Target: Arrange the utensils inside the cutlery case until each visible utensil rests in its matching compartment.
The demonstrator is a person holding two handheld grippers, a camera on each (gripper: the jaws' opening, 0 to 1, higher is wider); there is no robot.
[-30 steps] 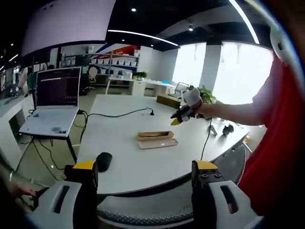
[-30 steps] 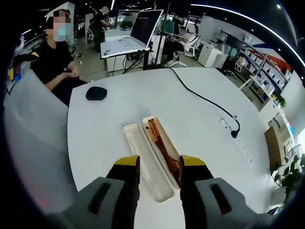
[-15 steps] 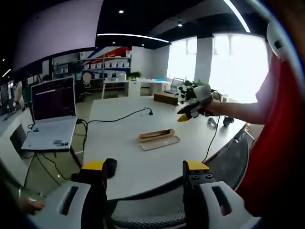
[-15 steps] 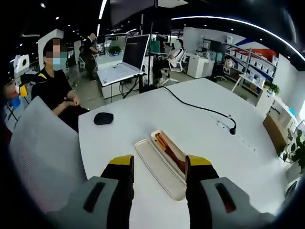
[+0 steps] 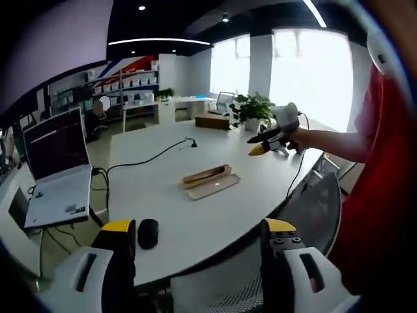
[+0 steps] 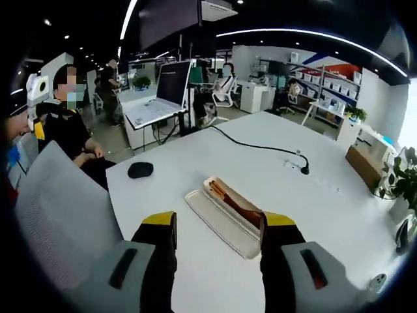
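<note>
In the left gripper view, the left gripper hangs wide open and empty over the near edge of the white table, beside a black mouse. The open cutlery case lies mid-table. In the right gripper view, the right gripper, jaws spread and empty, hovers above the case's lid; brown utensils lie in the tray.

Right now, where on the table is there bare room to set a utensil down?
Bare white top lies between the mouse and the open cutlery case, and beyond the case up to the black cable. Crowded: the case's tray, holding wooden utensils.
</note>
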